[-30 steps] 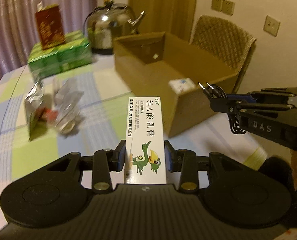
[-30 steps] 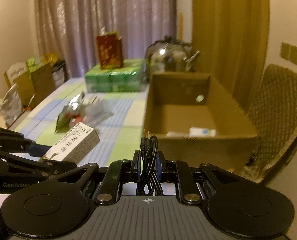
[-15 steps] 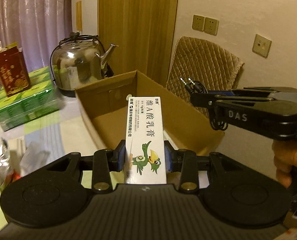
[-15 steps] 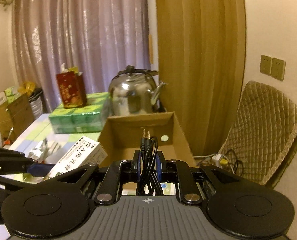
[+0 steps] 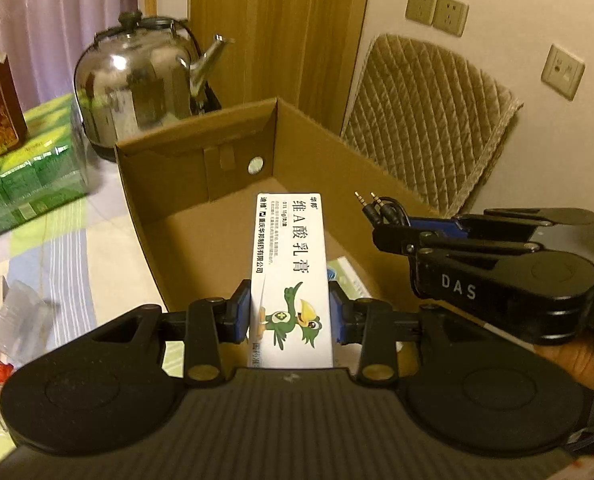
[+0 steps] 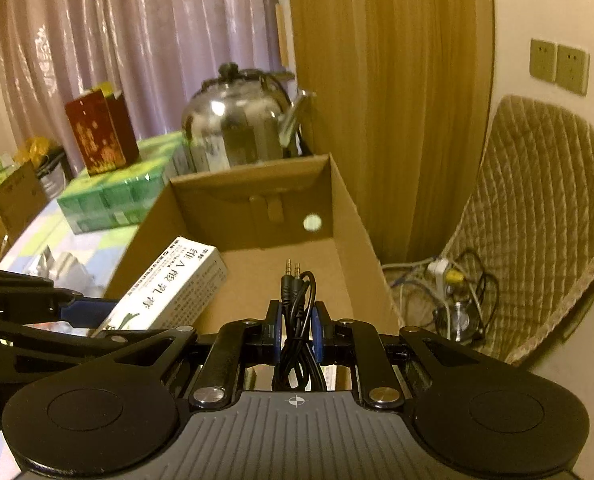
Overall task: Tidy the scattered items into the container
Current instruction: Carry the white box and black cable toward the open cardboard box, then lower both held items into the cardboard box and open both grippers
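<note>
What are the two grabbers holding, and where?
Left gripper pinches the white ointment box near its bottom end; right gripper pinches the black audio cable around its bundled middle.

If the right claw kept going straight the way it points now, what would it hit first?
Most likely the inside of the cardboard box: the right claw, shut on the black audio cable, points over the near rim toward the floor or far wall. Depth is unclear.

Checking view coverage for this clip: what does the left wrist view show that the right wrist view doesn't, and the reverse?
Left wrist only: a small pack lying in the cardboard box, and crumpled wrappers on the table. Right wrist only: a tangle of cords and plugs on the floor. Both: the box, the kettle, the left gripper shut on the ointment carton, the right gripper shut on the audio cable.
</note>
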`<state>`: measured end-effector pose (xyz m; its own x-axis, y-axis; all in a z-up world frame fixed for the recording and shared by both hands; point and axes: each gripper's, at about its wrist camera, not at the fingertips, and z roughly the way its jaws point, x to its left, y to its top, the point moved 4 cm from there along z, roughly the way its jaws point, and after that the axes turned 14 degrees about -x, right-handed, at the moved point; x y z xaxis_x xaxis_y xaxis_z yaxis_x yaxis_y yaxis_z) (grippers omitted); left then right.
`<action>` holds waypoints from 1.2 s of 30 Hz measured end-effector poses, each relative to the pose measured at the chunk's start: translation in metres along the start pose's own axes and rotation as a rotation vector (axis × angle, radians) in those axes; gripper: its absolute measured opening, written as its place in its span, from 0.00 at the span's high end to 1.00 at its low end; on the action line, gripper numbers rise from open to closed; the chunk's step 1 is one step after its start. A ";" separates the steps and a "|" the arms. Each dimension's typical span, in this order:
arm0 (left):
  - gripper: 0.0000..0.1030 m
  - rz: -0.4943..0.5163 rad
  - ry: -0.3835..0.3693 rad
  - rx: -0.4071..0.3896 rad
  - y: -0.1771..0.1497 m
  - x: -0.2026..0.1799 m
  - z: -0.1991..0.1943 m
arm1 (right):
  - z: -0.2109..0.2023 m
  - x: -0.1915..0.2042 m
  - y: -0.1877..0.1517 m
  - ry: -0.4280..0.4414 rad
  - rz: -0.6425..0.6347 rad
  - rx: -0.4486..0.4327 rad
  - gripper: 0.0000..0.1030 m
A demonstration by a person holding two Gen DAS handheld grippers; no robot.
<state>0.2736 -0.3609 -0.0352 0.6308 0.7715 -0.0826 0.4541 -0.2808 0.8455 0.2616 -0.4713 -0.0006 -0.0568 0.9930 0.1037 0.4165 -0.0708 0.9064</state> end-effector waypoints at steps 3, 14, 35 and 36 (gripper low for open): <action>0.68 -0.010 -0.002 0.023 -0.009 0.002 0.008 | 0.004 -0.002 -0.006 0.003 0.001 0.009 0.89; 0.68 -0.027 0.010 -0.008 -0.004 0.005 0.000 | 0.010 0.000 -0.009 0.004 -0.002 0.020 0.89; 0.68 -0.085 0.078 -0.099 -0.005 0.035 -0.070 | 0.010 0.015 -0.014 0.017 -0.022 0.031 0.50; 0.68 -0.088 0.080 -0.102 -0.006 0.036 -0.072 | 0.007 0.015 -0.013 0.018 -0.024 0.024 0.49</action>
<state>0.2477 -0.2902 -0.0053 0.5375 0.8348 -0.1196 0.4366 -0.1542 0.8863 0.2619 -0.4547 -0.0138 -0.0836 0.9925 0.0894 0.4365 -0.0442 0.8986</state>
